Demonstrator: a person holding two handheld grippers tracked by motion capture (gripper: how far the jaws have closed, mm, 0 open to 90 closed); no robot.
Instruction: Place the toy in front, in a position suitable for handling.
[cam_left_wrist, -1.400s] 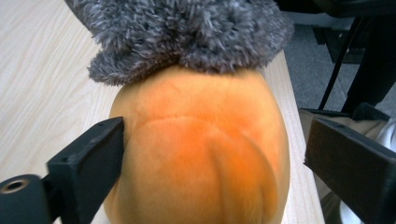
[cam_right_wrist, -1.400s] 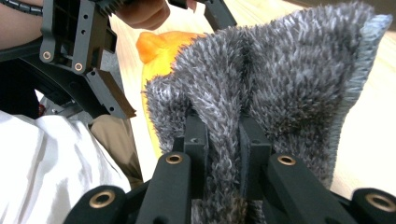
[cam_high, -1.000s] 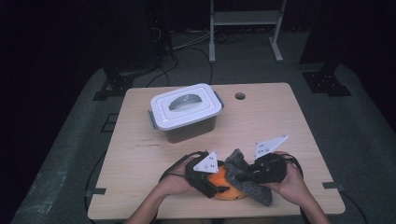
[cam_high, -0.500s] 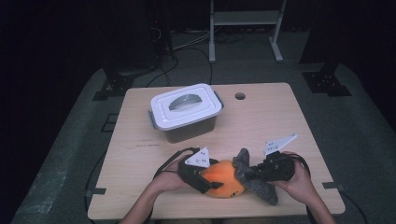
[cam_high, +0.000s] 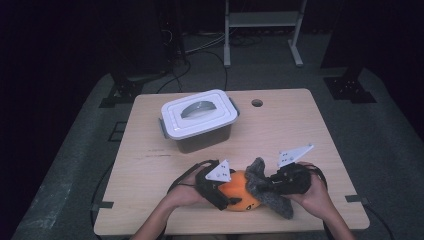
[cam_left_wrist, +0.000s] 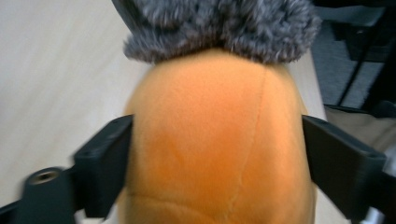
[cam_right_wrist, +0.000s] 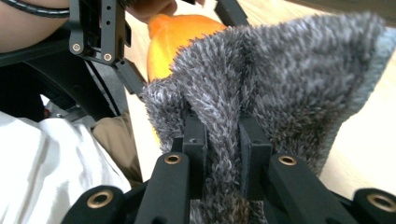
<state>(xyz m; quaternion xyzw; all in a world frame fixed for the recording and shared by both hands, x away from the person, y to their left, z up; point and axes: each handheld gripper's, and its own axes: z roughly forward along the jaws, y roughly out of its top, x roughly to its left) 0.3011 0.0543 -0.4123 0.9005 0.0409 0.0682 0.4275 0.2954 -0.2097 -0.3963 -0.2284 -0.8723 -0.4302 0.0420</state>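
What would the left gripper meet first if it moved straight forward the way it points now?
The orange plush ball already sits between the jaws of the left gripper; going on, it would likely push into the grey furry cloth just behind.

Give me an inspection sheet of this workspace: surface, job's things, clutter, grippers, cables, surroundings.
Surface: light wooden table with a round hole.
Job's things: orange plush ball joined to grey furry fabric, at the near edge.
Clutter: lidded grey box behind, apart from the plush.
Grippers: left gripper has just been opening, jaws still flanking the ball; right gripper pinches the fabric.
Cables: black cable trails from the left gripper; more on the floor.
Surroundings: dark room, white stand beyond.
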